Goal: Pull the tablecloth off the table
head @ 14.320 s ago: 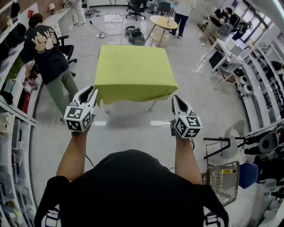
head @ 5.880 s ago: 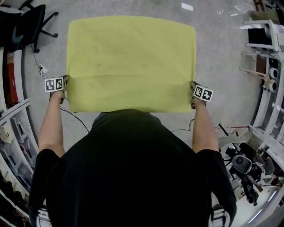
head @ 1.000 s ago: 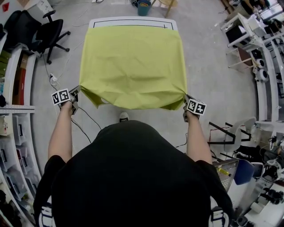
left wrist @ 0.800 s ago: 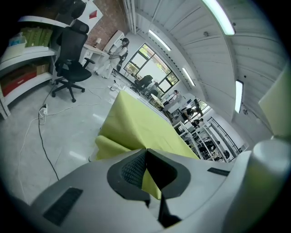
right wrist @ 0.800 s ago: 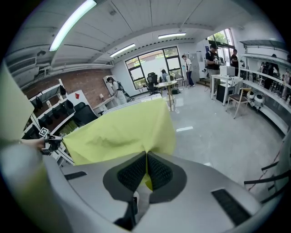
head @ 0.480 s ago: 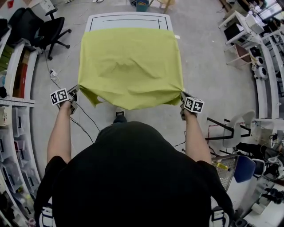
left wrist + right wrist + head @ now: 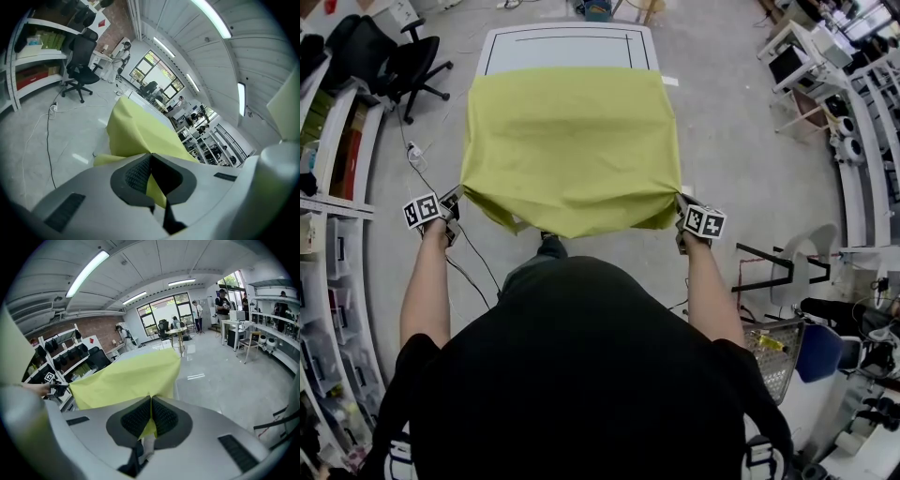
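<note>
The yellow-green fabric tablecloth [image 7: 572, 141] looked matt and soft, lightly creased, and sagged in loose folds along its near edge. Beyond its far edge the bare white tabletop [image 7: 558, 47] was smooth, with a faint sheen. At the tablecloth's near corners, the left tongs [image 7: 453, 201] and right tongs [image 7: 680, 202] had smooth, matt, pale-grey plastic shells. Their dark pads [image 7: 165, 417] looked rubbery and finely textured where they pressed on the fabric. Around the tabletop, the grey floor [image 7: 225, 376] was polished and glossy.
</note>
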Motion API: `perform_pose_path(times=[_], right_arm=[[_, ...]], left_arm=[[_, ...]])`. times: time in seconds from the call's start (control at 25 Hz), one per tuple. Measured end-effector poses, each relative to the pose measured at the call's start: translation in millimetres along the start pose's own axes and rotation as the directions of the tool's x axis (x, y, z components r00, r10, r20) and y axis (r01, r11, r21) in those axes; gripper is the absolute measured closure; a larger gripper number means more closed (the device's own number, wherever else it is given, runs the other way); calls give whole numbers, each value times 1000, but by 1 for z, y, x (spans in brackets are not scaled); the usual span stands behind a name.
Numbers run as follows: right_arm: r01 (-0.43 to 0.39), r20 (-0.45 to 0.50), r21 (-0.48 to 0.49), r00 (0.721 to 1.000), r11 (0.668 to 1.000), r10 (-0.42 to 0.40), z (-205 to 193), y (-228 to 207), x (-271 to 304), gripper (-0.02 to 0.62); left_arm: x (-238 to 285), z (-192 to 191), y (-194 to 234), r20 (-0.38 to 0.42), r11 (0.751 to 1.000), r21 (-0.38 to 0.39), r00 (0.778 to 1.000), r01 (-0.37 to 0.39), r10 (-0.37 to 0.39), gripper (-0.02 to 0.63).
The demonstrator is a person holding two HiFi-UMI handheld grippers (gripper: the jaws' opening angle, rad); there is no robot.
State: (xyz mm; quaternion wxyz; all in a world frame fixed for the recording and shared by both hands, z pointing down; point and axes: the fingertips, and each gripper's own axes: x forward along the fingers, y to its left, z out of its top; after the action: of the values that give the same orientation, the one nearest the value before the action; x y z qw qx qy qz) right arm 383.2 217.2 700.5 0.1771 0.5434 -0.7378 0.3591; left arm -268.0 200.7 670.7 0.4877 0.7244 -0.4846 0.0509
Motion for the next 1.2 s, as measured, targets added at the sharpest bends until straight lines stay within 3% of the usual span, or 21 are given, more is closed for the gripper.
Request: perform_pose_path(times=[0.56, 1.2], right_arm=[[-4, 20, -9, 1000, 1000, 4, -48, 21, -43, 571], [79, 38, -38, 996, 996, -77, -102, 83, -115, 571]], left_arm=[[-60, -53, 4, 24, 1000, -14, 1000, -2, 2, 583], [-147, -86, 32, 16, 997, -21, 997, 71, -70, 583]])
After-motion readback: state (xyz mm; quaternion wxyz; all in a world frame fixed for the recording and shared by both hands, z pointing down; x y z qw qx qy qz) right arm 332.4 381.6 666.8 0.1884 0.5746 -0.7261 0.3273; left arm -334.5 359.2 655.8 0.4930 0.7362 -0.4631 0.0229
